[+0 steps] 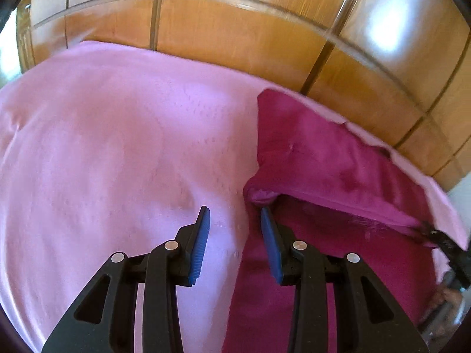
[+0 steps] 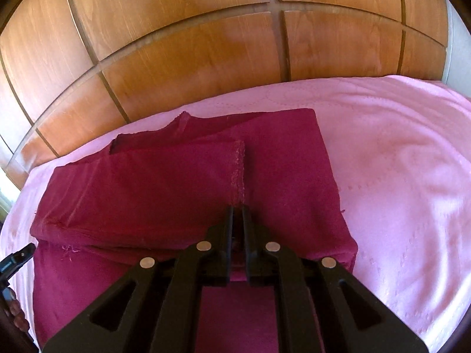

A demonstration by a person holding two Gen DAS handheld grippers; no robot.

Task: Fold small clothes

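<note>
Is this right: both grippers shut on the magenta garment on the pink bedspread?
Not quite. Only the right gripper is shut on the magenta garment. The left wrist view shows the left gripper open, gripping nothing, at the garment's edge. The garment does lie on the pink bedspread.

Left hand-held gripper (image 1: 235,211): black plastic linkage arms with triangular cut-outs, four round silver pivot pins, and ribbed blue pads (image 1: 201,247) lining the inner faces of both fingers. Right hand-held gripper (image 2: 238,210): matching black arms, triangular cut-outs, four silver pins; pad colour cannot be seen.
</note>
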